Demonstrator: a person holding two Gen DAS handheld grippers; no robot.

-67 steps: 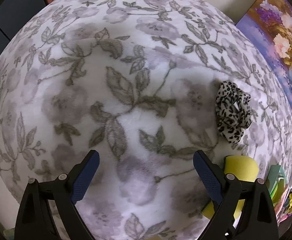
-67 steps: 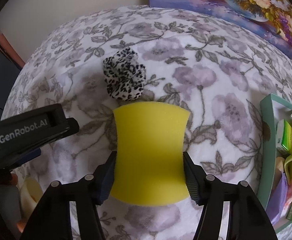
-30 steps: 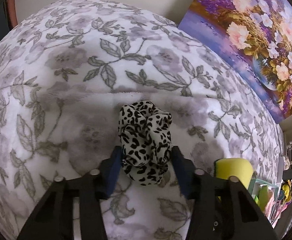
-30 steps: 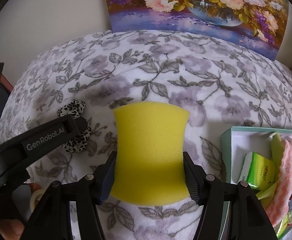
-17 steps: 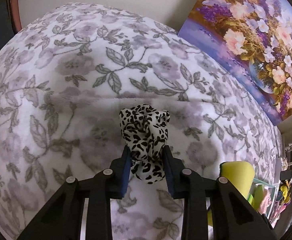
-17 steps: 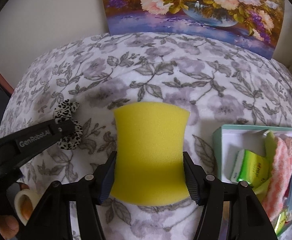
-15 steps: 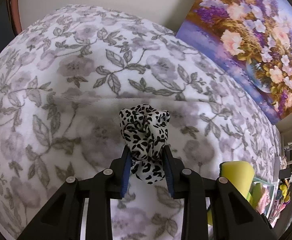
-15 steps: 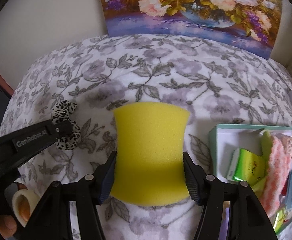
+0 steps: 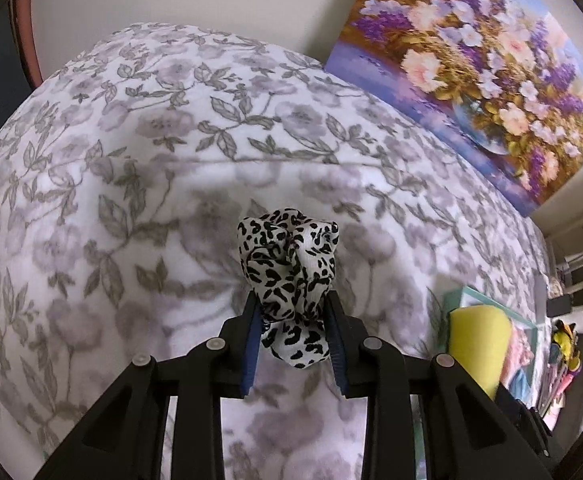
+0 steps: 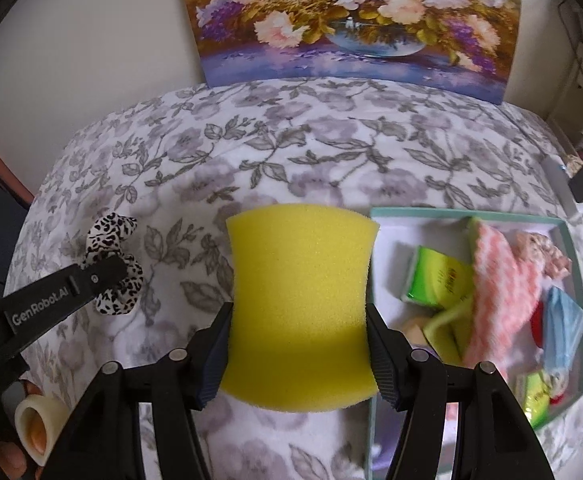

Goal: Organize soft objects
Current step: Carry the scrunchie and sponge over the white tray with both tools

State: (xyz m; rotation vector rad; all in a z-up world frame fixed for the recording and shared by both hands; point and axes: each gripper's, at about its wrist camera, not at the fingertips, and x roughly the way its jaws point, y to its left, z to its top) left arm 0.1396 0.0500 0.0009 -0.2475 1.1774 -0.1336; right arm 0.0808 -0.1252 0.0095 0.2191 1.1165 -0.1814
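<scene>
My left gripper is shut on a black-and-white leopard-print scrunchie and holds it above the floral blanket. The scrunchie and the left gripper's arm also show at the left of the right wrist view. My right gripper is shut on a yellow sponge, held just left of a teal box. The sponge shows at the right of the left wrist view.
The teal box holds several soft items: green packets, a pink-and-white cloth, a blue cloth. A flower painting leans on the wall behind the blanket. A tape roll sits at lower left.
The left gripper closed on the scrunchie and lifted it off the blanket. The right gripper has carried the sponge to the right, up to the teal box.
</scene>
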